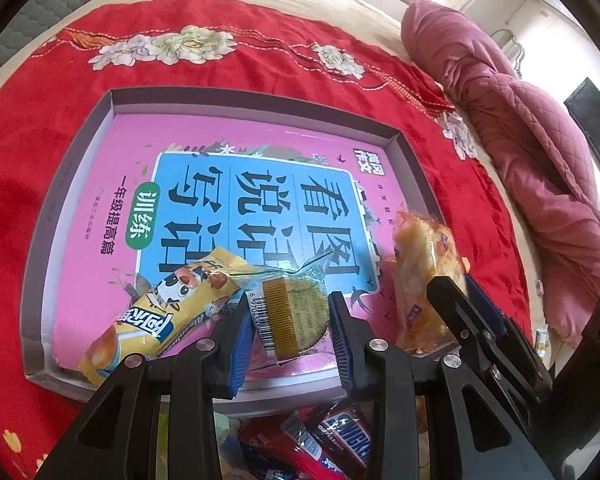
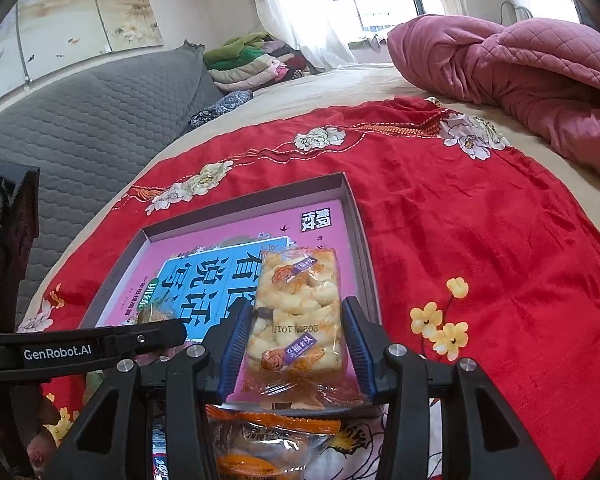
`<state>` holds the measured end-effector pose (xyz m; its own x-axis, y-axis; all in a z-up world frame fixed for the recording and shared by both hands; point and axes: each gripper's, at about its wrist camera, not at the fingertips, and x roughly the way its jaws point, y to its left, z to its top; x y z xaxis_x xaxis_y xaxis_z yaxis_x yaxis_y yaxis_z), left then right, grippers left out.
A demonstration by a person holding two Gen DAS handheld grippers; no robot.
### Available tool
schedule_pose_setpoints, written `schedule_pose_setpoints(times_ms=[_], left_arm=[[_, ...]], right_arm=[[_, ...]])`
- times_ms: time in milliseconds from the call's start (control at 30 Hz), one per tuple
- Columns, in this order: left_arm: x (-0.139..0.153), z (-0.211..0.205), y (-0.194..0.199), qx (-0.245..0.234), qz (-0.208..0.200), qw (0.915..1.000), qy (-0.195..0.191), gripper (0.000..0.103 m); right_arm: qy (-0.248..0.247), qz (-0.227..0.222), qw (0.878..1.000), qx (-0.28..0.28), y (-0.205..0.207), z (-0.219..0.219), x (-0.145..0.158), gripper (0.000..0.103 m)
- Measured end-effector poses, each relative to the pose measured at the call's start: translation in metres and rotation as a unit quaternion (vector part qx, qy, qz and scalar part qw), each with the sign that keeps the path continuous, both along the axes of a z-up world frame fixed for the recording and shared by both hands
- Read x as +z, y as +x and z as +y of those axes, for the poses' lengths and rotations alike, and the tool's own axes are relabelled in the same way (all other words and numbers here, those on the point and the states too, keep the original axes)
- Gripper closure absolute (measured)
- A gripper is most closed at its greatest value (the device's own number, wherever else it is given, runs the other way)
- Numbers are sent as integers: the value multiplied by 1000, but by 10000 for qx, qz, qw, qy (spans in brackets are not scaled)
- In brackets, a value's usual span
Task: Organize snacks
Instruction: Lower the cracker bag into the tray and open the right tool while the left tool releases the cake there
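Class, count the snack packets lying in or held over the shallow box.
3: yellow cow-print packet at the near-left corner, round green-wrapped cake between the left jaws, clear puffed-cracker packet between the right jaws. Others may be hidden.

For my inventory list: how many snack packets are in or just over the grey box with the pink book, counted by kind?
Yellow cow-print packet: 1
Round cake in clear wrapper: 1
Puffed cracker packet: 1
Total: 3

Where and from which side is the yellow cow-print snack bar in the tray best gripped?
Grip the yellow snack bar across its narrow middle, coming from above. It lies flat and slanted in the tray, one end beside the left gripper, so the jaws should turn to span its width.
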<state>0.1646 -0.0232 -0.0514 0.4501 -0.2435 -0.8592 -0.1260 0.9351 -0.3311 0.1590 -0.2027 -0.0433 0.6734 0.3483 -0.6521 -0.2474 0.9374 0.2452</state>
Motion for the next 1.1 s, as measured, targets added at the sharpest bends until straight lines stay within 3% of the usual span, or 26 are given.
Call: schedule_pose_setpoints(times_ms=[700,1100], left_arm=[[-9,4,1,95,201,9996,198,66],[-1,5,-1,89,130,9997,191,57]], right_arm=[[-173,-38,9998,-34,-2,2,0,55],[-181,-44,9997,-135,-1,-4,0,51]])
